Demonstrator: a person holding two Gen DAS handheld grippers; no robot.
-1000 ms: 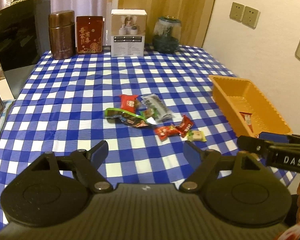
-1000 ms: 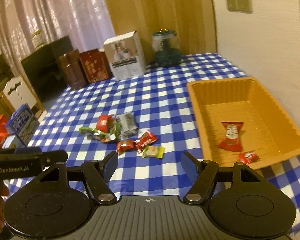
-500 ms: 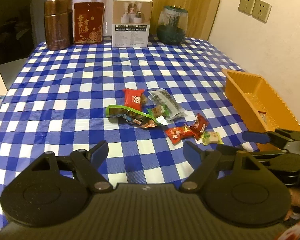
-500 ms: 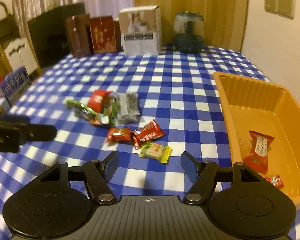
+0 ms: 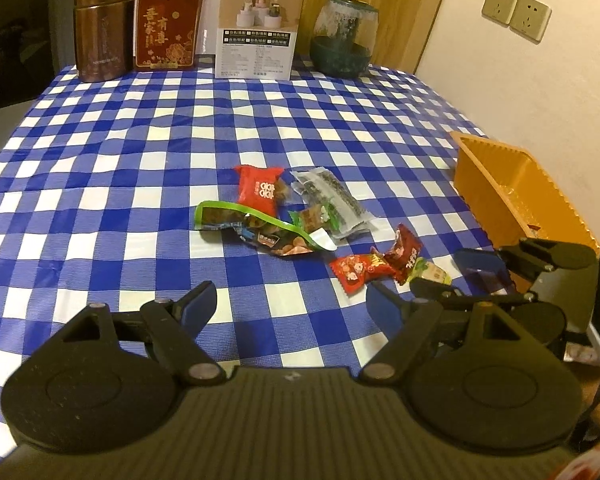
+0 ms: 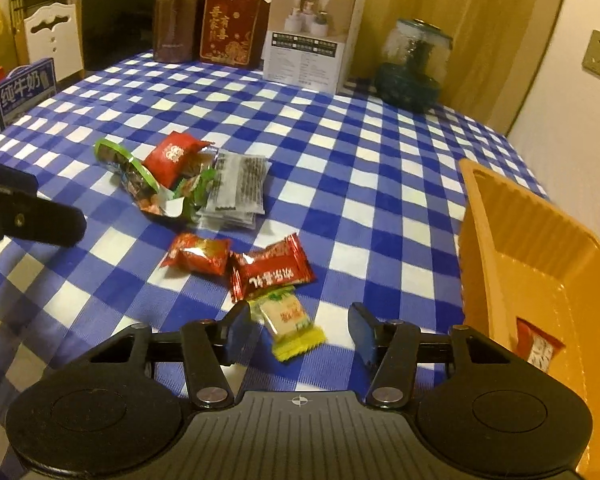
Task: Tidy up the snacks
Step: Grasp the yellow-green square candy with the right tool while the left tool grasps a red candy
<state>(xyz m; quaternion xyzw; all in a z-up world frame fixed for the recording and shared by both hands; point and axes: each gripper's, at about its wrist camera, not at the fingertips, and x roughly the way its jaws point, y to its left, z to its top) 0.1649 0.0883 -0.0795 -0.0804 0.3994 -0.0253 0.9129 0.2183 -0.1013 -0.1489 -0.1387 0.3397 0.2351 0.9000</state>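
Several wrapped snacks lie on the blue checked tablecloth (image 6: 380, 184). A yellow-green candy (image 6: 290, 322) rests between the fingers of my right gripper (image 6: 298, 334), whose jaws are closing; the left pad is at the wrapper, the right pad stands apart from it. Just beyond lie a dark red packet (image 6: 272, 272) and a red candy (image 6: 200, 256). Farther off is a pile with a red pouch (image 6: 172, 158) and a grey packet (image 6: 238, 188). My left gripper (image 5: 292, 306) hangs open and empty short of the red candy (image 5: 358, 271). An orange tray (image 6: 540, 256) on the right holds a red packet (image 6: 538, 346).
A brown canister (image 5: 102, 26), a red box (image 5: 166, 26), a white box (image 5: 260, 26) and a glass jar (image 5: 344, 38) line the table's far edge. A wall with sockets (image 5: 516, 12) runs along the right. A blue milk carton (image 6: 22, 90) stands off the left side.
Both grippers have come down and closer to the snacks. The right one rolled level, reached the yellow-green candy and narrowed its jaws around it. The left jaws kept their width.
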